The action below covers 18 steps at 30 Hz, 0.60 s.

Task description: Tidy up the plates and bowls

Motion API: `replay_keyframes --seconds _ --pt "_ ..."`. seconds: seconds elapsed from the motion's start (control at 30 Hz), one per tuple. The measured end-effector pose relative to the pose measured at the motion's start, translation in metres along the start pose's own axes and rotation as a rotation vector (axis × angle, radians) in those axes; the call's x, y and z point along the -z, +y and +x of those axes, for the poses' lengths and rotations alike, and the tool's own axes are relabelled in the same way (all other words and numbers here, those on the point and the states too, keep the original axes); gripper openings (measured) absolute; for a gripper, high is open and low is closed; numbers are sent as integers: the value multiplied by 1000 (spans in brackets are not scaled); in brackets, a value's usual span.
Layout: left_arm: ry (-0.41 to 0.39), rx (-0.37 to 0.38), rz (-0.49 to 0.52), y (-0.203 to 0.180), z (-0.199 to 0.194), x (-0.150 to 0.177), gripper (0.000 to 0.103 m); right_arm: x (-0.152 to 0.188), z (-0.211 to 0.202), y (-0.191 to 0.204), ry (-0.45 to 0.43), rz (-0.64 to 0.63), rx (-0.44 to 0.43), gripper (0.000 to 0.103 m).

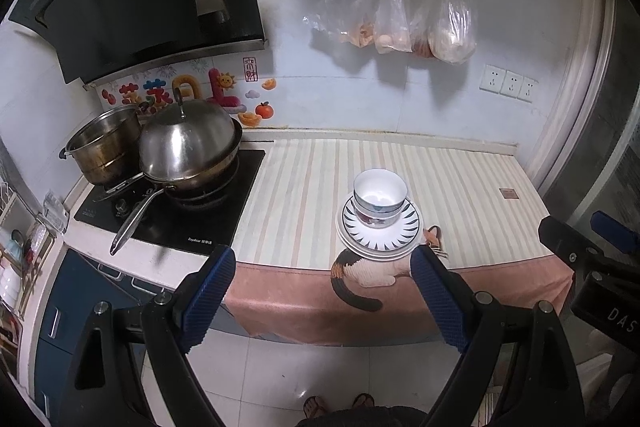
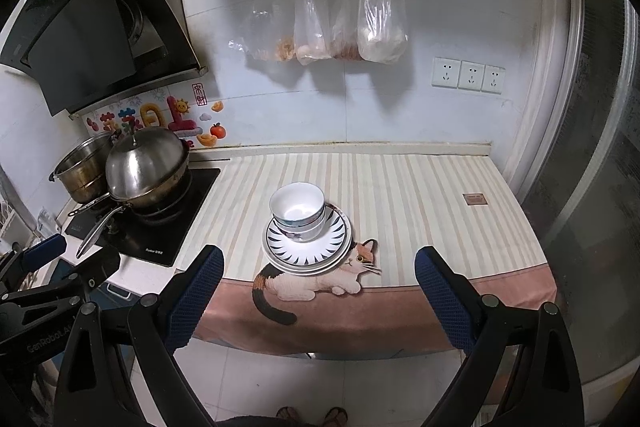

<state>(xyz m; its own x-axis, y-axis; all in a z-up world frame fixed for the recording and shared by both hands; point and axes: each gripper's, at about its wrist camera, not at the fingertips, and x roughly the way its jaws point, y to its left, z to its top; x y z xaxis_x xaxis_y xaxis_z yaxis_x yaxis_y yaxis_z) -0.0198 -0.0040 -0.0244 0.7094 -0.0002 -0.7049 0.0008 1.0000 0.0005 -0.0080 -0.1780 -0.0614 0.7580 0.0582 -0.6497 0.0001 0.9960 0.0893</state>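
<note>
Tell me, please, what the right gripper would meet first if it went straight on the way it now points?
Probably the stack of plates with nested bowls on the striped cloth: it lies ahead between the open right gripper fingers, slightly left of centre. Depth is unclear; it might touch the cloth's front edge first.

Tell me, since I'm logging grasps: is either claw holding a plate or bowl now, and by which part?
Nothing is held. The left claw and right claw are both open and empty, short of the stacked bowls and plates.
</note>
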Motion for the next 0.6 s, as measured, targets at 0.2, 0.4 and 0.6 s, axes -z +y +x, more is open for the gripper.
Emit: replay_keyframes --seconds 0.2,0.4,0.6 --pt "1 1 1 2 1 0 90 3 1 2 1 -2 5 99" --pt "-1 0 -1 3 0 1 90 5 0 4 5 -2 0 99" --pt "-2 -4 -4 4 -1 3 90 6 0 4 5 -2 -1 99"
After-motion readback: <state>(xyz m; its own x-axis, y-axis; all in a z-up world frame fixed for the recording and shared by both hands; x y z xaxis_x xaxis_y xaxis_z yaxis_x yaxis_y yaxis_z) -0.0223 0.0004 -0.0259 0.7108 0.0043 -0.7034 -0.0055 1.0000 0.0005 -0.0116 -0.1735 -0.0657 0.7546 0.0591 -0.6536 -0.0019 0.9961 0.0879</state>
